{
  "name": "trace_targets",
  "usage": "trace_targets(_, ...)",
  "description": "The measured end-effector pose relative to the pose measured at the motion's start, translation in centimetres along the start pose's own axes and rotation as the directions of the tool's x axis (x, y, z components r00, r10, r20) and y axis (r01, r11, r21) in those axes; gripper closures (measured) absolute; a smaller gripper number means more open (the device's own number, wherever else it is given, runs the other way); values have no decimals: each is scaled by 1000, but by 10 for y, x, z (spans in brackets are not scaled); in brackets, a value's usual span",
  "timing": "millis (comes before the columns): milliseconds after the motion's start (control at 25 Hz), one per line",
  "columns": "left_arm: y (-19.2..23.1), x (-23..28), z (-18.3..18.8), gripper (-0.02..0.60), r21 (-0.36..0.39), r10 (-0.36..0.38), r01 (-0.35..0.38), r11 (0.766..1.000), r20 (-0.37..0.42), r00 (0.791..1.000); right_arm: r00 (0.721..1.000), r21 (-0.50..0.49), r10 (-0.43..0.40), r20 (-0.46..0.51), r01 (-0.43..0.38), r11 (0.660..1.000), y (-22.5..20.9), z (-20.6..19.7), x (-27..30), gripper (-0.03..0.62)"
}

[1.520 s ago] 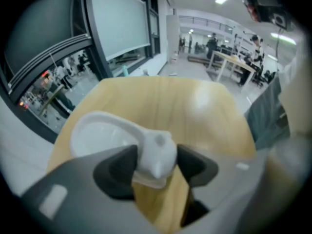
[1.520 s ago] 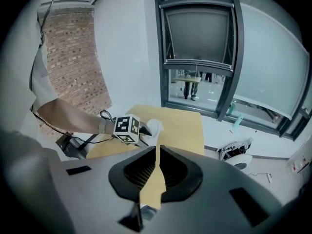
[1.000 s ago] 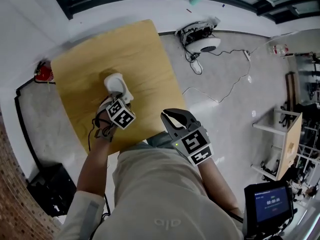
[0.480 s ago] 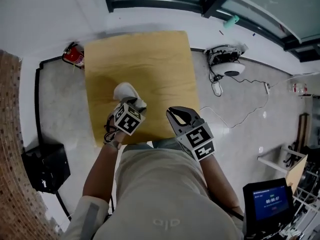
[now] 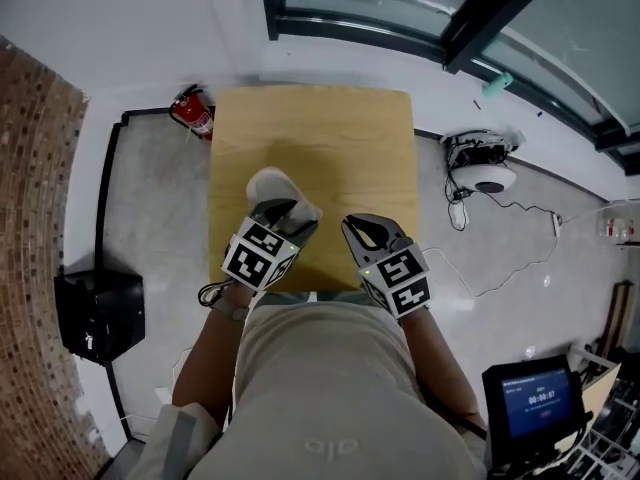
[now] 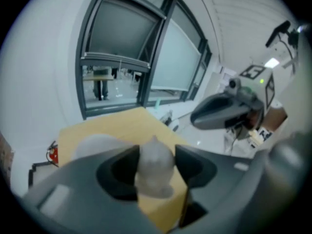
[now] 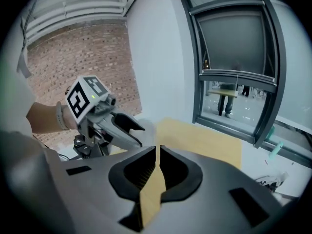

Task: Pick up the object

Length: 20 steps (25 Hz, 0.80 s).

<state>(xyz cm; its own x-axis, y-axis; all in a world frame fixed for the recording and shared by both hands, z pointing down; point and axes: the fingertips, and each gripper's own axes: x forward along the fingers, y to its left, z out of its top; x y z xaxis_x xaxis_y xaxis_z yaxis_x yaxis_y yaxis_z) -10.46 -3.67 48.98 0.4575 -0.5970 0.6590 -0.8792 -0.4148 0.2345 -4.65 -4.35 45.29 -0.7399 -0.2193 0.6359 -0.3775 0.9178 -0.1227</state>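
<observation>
Fingers (image 6: 118,172) on the left gripper (image 5: 294,214) pinch a white object (image 6: 155,162) at the worktop (image 5: 345,133); right gripper (image 5: 355,230) fingers are pressed together.

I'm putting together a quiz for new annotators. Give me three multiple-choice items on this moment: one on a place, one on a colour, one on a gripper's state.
1. Where is the red fire extinguisher?
A. On the window sill
B. On the floor by the far left corner of the wooden table
C. In the person's lap

2. What colour is the object between the left gripper's jaws?
A. White
B. Blue
C. Black

3. How do the right gripper's jaws stand?
A. Wide apart
B. Closed on the object
C. Together, with nothing between them

Answers:
1 B: the head view shows it on the grey floor beside that corner.
2 A: both the head view and the left gripper view show it pale white.
3 C: the right gripper view shows only a thin slit and the table beyond.
</observation>
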Motion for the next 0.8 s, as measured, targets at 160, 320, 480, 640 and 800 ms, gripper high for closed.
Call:
trace_targets(160, -6, -36, 38, 356, -8, 10, -9, 1000, 113, 994, 1000, 3, 20, 15, -20, 1000, -3, 5, 7, 582)
trace_targets(320, -22, -73, 79, 356, -2, -17, 18, 1000, 226, 974, 997, -15, 71, 32, -71, 997, 5, 13, 23, 582)
trace_targets(480, -39, -104, 113, 356, 16, -65, 63, 998, 314, 947, 980, -35, 131, 153, -127, 991, 18, 55, 25, 582)
trace_targets(640, -48, -118, 122, 356, -6, -100, 110, 994, 360, 928, 944, -109, 192, 268, -169, 980, 38, 97, 11, 582)
trace_targets(800, -53, -125, 116, 357, 45, -113, 104, 994, 341, 933, 941, -282, 192, 277, -111, 953, 52, 104, 7, 582)
